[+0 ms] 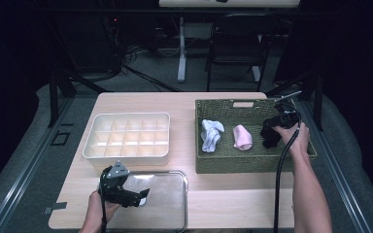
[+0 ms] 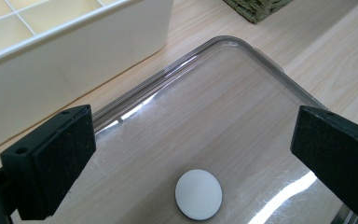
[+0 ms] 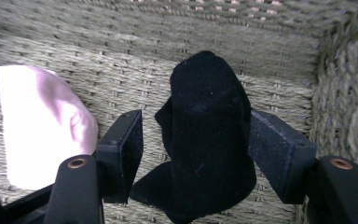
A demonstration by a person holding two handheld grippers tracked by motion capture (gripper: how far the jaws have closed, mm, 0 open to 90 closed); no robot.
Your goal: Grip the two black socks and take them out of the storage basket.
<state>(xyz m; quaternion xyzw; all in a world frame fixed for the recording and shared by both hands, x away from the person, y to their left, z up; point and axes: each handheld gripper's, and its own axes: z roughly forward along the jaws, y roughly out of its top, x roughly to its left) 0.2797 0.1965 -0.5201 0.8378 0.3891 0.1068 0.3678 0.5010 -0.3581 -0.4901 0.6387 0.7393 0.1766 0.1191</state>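
Step in hand: picking the black sock [image 3: 207,135] from the basket [image 1: 252,164]. The right claw [image 3: 196,140] straddles it, jaws spread, one touching. Next: press shut, then lift clear. The left claw [image 2: 191,154] hangs spread over the clear tray [image 2: 242,93].

Three rolled socks are sitting in the woven basket [image 1: 223,164]: one white sock [image 1: 211,134], one pink sock [image 1: 243,137], one black sock [image 1: 270,133]. Left of the basket, one divided organizer [image 1: 126,135] and one clear tray [image 1: 167,199] are lying.

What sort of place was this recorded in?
Probably a lab or studio recording bay: a light wooden table in a dark, curtained space, loose cables on the grey floor, and a black folding chair behind.
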